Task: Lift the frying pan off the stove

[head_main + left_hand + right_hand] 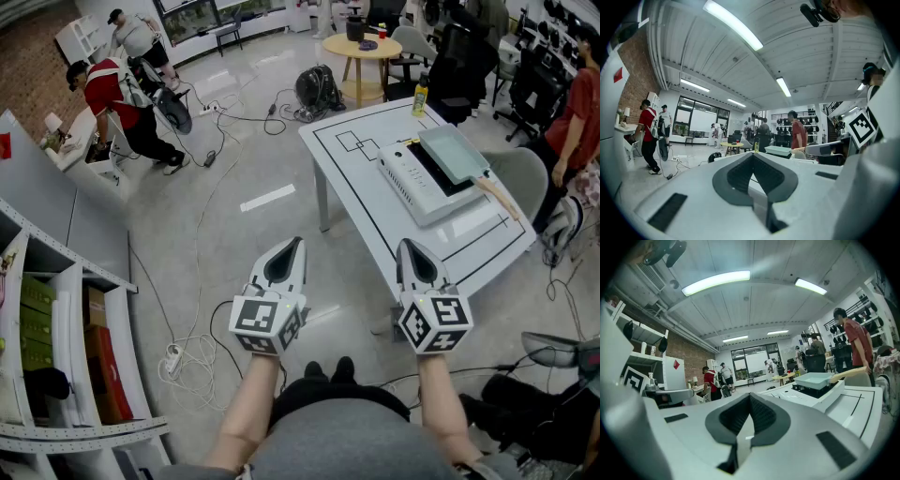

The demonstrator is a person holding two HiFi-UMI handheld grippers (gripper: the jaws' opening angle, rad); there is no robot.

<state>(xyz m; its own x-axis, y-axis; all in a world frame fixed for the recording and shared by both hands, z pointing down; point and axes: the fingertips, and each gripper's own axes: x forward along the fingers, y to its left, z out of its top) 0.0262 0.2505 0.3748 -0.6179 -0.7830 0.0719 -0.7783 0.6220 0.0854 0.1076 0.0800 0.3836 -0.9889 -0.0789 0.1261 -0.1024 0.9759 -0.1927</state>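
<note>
Both grippers hang well short of white table point(370, 220). Left gripper point(289, 253) pinched closed, empty. Right gripper point(418, 255) same. Square frying pan point(452, 154) sits on stove point(408, 178), wooden handle point(498, 198) jutting past stove edge. Best bet: spread right jaws, clamp handle close to pan, lift level.

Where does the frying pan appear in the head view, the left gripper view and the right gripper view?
Head view: frying pan at the upper right, on the stove.
Left gripper view: frying pan slightly right of centre, small.
Right gripper view: frying pan right of centre, its wooden handle pointing right.
Shared landmark: round wooden table, left of the pan in every view.
</note>
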